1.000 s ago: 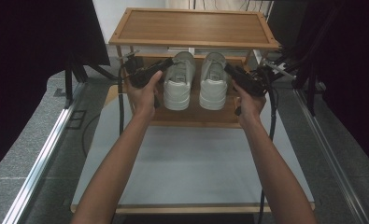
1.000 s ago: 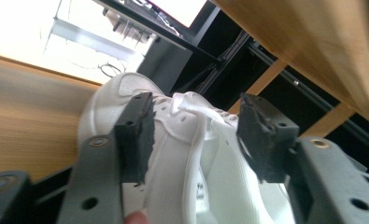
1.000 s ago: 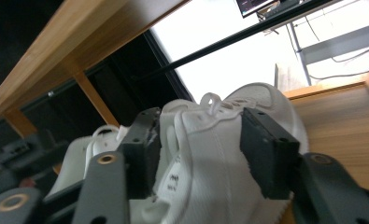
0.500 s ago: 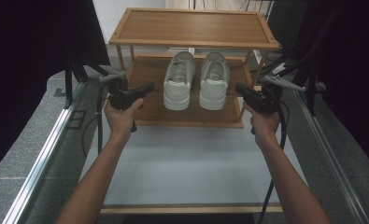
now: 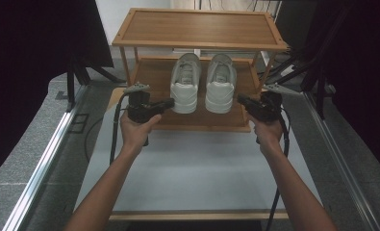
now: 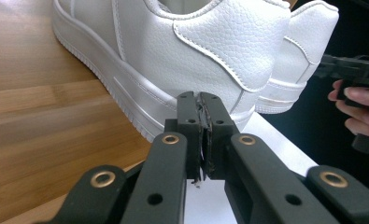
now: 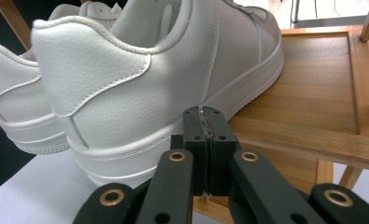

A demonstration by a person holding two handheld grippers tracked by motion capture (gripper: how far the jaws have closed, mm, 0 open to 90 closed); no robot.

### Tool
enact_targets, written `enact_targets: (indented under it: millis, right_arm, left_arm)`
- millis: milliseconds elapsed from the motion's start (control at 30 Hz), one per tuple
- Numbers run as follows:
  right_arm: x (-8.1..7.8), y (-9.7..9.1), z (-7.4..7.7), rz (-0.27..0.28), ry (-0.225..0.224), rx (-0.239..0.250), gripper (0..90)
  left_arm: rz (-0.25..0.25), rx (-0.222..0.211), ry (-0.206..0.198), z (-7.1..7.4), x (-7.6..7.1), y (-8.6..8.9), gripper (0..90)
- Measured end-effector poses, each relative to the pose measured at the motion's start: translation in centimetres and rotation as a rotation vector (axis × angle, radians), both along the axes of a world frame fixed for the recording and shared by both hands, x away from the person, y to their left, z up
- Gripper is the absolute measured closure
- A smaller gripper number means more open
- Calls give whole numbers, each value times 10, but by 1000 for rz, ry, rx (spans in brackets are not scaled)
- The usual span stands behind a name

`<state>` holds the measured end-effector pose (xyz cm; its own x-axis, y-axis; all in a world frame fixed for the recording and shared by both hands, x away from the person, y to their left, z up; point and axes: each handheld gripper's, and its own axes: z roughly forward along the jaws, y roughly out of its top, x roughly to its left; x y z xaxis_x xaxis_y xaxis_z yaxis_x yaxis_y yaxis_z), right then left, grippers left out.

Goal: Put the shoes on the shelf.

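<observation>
white leather sneakers sit side by side on the lower shelf (image 5: 154, 79) of a wooden rack, heels toward the person and hanging slightly past the shelf's front edge. the left shoe (image 5: 185, 83) and the right shoe (image 5: 220, 83) stand close together, with a narrow gap between them in the high view.

the left gripper (image 5: 170, 102) is level, just off the outer side of the left shoe's heel and apart from it; its jaws have just been closing and now meet pad to pad with nothing between them, as the left gripper view shows (image 6: 201, 135). the right gripper (image 5: 240, 99) mirrors it beside the right shoe's heel, also apart from the leather; its jaws are pressed together on nothing too (image 7: 203, 149).

room to move: the pale table top (image 5: 202, 178) in front of the rack is bare between the two forearms. above the shoes the rack's top board (image 5: 197, 29) caps the space, so the way out for the shoes is toward the person. slim wooden posts (image 5: 126, 65) stand at the shelf corners, outside each gripper. on either side of the table run grey floor and metal rails (image 5: 43, 163), and dark stands crowd the far corners. a cable (image 5: 114, 130) trails from the left gripper along the table's left edge.
</observation>
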<state>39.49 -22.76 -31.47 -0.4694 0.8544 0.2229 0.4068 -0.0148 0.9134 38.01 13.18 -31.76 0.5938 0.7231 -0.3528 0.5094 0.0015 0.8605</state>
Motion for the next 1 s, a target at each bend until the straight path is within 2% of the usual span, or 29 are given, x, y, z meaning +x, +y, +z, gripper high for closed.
enact_targets:
  millis: [167,300,433,533,700,900,1000]
  right_arm:
    - [8,2,-5,11,16,54,864]
    - [11,7,-7,3,11,66,865]
    - [13,6,-6,0,12,68,866]
    - [12,7,-6,2,1,58,870]
    - [13,9,-4,-6,-7,53,880]
    - [18,9,-7,-14,5,104,890]
    - [17,10,-7,-16,4,105,892]
  left_arm:
    - [-14,-25,16,-1,4,-4,861]
    - [-10,-44,17,-2,8,-8,856]
    - [-4,-33,10,-1,8,-16,868]
    - [6,5,-17,2,7,-21,876]
    - [18,0,-8,6,10,-26,874]
    - [29,-15,16,5,15,-23,868]
    - [30,-11,16,6,15,-24,869]
